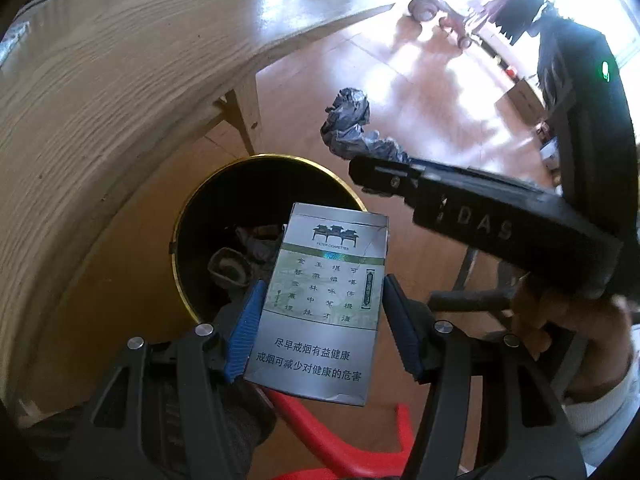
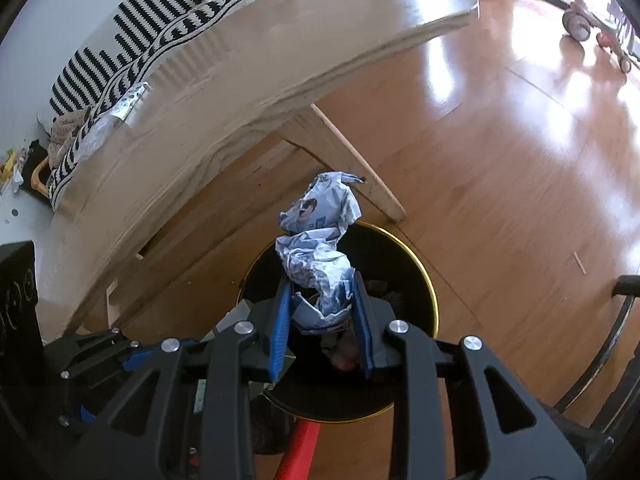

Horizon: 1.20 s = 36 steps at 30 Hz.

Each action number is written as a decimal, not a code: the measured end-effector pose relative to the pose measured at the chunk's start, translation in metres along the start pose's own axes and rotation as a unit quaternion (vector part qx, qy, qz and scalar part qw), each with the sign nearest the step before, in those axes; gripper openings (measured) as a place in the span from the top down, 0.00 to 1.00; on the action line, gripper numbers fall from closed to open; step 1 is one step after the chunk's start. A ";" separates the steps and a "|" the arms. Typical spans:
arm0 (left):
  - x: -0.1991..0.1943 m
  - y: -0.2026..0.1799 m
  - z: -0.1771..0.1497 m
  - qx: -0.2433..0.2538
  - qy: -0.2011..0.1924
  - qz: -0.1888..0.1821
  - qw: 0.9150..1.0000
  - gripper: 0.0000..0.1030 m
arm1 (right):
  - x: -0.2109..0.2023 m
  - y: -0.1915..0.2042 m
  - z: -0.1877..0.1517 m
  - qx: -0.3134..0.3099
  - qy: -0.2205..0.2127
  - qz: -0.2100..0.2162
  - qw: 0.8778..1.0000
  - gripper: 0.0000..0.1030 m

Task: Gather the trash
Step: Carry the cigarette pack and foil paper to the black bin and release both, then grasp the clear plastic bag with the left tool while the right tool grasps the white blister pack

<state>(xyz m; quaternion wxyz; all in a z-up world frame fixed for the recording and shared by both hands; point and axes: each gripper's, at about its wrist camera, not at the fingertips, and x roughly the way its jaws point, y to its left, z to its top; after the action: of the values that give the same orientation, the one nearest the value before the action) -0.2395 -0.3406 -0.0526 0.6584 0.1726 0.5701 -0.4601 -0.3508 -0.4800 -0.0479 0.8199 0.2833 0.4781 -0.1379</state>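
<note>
My left gripper (image 1: 320, 320) is shut on a grey cigarette pack (image 1: 324, 300) with green print and holds it above the near rim of a black trash bin with a gold rim (image 1: 180, 216). The bin holds some trash (image 1: 236, 264). My right gripper (image 2: 322, 312) is shut on a crumpled blue-and-white wrapper (image 2: 320, 248) and holds it over the same bin (image 2: 424, 276). The right gripper and its wrapper (image 1: 352, 120) also show in the left wrist view, above and to the right of the bin.
A light wooden table (image 2: 240, 60) stands just beyond the bin, its leg (image 2: 360, 176) close to the rim. A striped cloth (image 2: 132, 40) lies on it. Wood floor (image 2: 500, 160) spreads to the right. A red object (image 1: 340, 440) lies below the grippers.
</note>
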 end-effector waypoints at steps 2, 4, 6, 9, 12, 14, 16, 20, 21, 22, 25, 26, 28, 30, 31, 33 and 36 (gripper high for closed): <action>0.007 -0.005 -0.004 0.001 0.013 0.006 1.000 0.05 | -0.001 -0.003 0.001 0.013 0.005 0.013 1.000 0.36; 0.007 -0.005 -0.006 0.005 0.016 0.004 1.000 0.06 | -0.007 -0.005 0.003 0.022 -0.011 0.009 1.000 0.14; -0.001 -0.005 -0.009 0.002 0.001 0.008 1.000 0.06 | -0.016 -0.009 0.006 0.026 -0.026 -0.001 0.999 0.13; -0.019 -0.003 -0.009 -0.005 -0.024 0.012 1.000 0.06 | -0.028 -0.013 0.013 0.033 -0.055 -0.031 0.997 0.06; -0.048 0.002 -0.005 -0.014 -0.062 0.012 0.998 0.06 | -0.042 -0.009 0.015 0.029 -0.086 -0.047 0.995 0.06; -0.074 0.011 -0.001 -0.017 -0.100 0.032 0.994 0.06 | -0.051 -0.001 0.019 0.011 -0.106 -0.057 0.993 0.06; -0.099 0.023 0.001 -0.030 -0.133 0.061 0.989 0.06 | -0.054 0.017 0.026 -0.012 -0.123 -0.055 0.991 0.06; -0.144 0.073 -0.003 -0.089 -0.177 0.119 0.973 0.06 | -0.046 0.071 0.048 -0.060 -0.138 -0.023 0.988 0.06; -0.153 0.089 -0.006 -0.107 -0.185 0.129 0.968 0.06 | -0.042 0.084 0.054 -0.072 -0.137 -0.018 0.988 0.06; -0.160 0.102 -0.008 -0.119 -0.187 0.138 0.965 0.06 | -0.036 0.100 0.060 -0.083 -0.135 -0.012 0.987 0.06; -0.179 0.145 -0.015 -0.153 -0.188 0.174 0.954 0.06 | -0.022 0.143 0.080 -0.108 -0.130 0.014 0.986 0.06; -0.183 0.157 -0.015 -0.163 -0.187 0.184 0.951 0.06 | -0.018 0.157 0.086 -0.115 -0.131 0.022 0.984 0.06; -0.197 0.186 -0.016 -0.190 -0.195 0.203 0.941 0.06 | -0.010 0.187 0.100 -0.134 -0.136 0.026 0.981 0.06; -0.207 0.216 -0.014 -0.215 -0.200 0.214 0.931 0.06 | 0.000 0.213 0.116 -0.145 -0.137 0.029 0.979 0.06; -0.209 0.227 -0.013 -0.225 -0.201 0.216 0.929 0.06 | 0.005 0.226 0.123 -0.148 -0.137 0.031 0.979 0.06; -0.211 0.254 -0.007 -0.246 -0.201 0.212 0.924 0.06 | 0.019 0.251 0.138 -0.157 -0.130 0.036 0.978 0.06; -0.211 0.293 0.012 -0.261 -0.191 0.227 0.918 0.06 | 0.042 0.280 0.157 -0.174 -0.120 0.029 0.977 0.06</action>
<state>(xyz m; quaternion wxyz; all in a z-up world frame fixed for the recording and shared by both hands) 0.0182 -0.1119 0.0554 0.8634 0.0280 0.4786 -0.1570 -0.0793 -0.3473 0.0690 0.9115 0.1317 0.3846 -0.0620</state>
